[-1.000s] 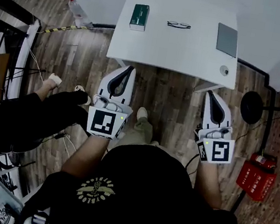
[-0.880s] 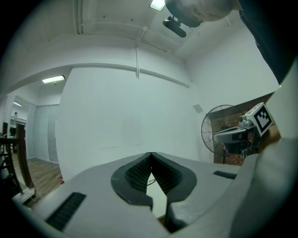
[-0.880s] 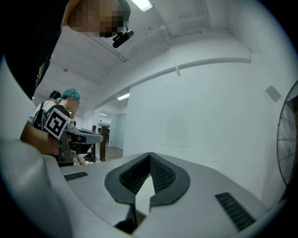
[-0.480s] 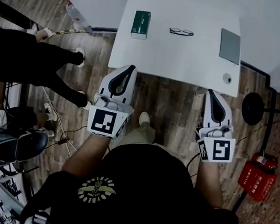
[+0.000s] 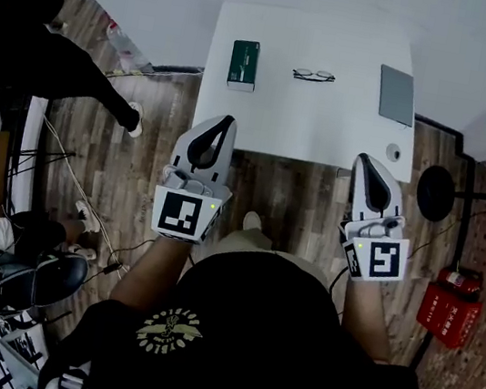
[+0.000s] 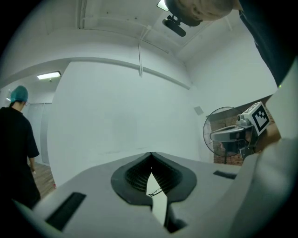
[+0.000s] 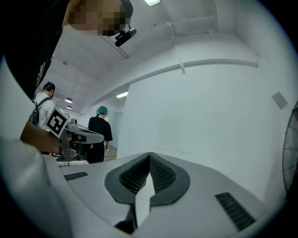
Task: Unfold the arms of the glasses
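Left gripper and right gripper: jaws fully closed, nothing held, tips at the near edge of the white table. Glasses lie well ahead, between green box and grey pad. White print on the red container is unreadable.

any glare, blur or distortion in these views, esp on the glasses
Head view: evenly lit, sharp, edges bent by the wide angle; the glasses small but crisp on the white table, no glare. Left gripper view: strong fisheye, dark corners, glasses only a thin dark squiggle. Right gripper view: same fisheye and dark corners.
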Demonstrator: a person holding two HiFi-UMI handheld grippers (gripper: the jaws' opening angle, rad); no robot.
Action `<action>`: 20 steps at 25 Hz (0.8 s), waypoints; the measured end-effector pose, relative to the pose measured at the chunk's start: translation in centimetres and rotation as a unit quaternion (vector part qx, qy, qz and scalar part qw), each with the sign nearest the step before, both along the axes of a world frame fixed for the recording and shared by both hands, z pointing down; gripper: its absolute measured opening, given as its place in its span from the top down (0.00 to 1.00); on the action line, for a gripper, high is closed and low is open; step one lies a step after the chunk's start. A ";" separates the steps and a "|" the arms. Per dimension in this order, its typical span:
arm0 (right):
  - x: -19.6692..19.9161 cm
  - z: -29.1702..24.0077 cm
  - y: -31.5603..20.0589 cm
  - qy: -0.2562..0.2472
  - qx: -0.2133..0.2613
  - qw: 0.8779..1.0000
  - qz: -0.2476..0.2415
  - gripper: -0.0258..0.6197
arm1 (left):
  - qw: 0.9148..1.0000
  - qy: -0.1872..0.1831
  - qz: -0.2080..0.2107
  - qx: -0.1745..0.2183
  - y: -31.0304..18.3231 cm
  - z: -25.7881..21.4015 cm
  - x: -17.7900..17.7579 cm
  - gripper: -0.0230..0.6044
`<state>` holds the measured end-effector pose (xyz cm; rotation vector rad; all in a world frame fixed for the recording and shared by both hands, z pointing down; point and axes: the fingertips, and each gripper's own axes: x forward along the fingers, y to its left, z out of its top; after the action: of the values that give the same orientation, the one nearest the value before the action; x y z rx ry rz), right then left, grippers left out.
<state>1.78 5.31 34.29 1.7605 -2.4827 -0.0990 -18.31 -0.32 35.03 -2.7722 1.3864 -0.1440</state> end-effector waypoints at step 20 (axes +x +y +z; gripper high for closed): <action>2.0 -0.5 -0.9 0.001 0.013 0.999 0.036 0.96 | 1.000 -0.008 0.024 -0.003 -2.2 0.8 1.1 0.95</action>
<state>3.74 4.37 33.79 1.8575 -2.4237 -0.1290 -17.25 -2.48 35.79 -2.7992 1.3177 -0.1700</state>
